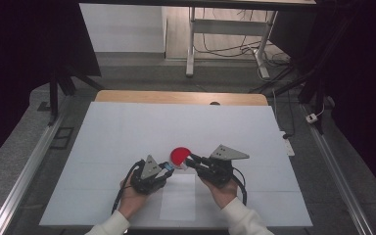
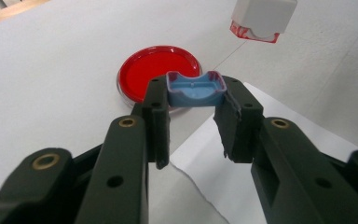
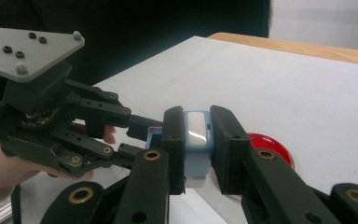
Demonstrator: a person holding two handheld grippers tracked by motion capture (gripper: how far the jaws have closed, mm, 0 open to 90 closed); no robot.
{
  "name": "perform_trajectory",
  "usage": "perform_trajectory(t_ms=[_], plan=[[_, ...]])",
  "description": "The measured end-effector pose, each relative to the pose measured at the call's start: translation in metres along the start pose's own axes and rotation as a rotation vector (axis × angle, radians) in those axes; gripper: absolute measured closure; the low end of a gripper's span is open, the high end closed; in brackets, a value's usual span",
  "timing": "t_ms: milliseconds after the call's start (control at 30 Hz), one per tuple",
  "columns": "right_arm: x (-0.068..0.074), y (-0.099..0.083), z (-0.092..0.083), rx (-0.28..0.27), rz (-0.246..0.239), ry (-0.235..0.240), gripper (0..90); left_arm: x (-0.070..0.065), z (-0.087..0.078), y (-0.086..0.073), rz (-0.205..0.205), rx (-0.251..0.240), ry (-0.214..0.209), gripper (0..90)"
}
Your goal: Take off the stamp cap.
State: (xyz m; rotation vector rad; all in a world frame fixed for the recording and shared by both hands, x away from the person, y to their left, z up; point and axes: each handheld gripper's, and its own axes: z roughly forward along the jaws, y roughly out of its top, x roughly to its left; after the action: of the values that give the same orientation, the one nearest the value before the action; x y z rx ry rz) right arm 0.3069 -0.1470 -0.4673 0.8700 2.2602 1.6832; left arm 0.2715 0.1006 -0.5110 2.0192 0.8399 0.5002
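While the white stamp body [image 3: 196,140] is clamped in the right tool [image 3: 197,154], its blue cap [image 2: 196,88] is pinched in the left tool [image 2: 193,109] — just beside the red dish [image 2: 151,70], presumably for inking.

A bright red round dish [image 2: 158,70] with a clear rim sits on a plain white table cover [image 1: 127,132], which leaves a strip of light wood [image 1: 176,97] showing at the table's far edge. A pale blue cap [image 2: 196,88] sits between the matte black jaws of the left gripper [image 2: 193,109]. The right gripper [image 3: 198,140], also black with brass-coloured pins, grips a white block [image 3: 196,135]; its underside is smeared red. Each gripper carries a grey triangular plate [image 1: 229,153]. The person's sleeves [image 1: 242,218] are white.
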Motion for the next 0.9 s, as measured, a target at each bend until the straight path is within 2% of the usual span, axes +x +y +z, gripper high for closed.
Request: perform_trajectory(t_ms=[133,267,567,900], plan=[[-0.001,0.0,0.0,0.001,-0.011,0.005,75.8,0.004,-0.008,-0.002,-0.005,-0.007,-0.022,65.6],[-0.002,0.001,-0.001,0.004,-0.028,0.006,75.7,0.011,-0.02,-0.006,-0.019,-0.016,-0.023,65.5],[-0.002,0.001,-0.001,0.006,-0.057,0.002,75.7,0.027,-0.044,-0.016,-0.04,-0.033,-0.009,65.5],[-0.006,0.002,-0.002,0.008,-0.074,-0.003,75.7,0.037,-0.065,-0.03,-0.059,-0.03,0.009,65.4]])
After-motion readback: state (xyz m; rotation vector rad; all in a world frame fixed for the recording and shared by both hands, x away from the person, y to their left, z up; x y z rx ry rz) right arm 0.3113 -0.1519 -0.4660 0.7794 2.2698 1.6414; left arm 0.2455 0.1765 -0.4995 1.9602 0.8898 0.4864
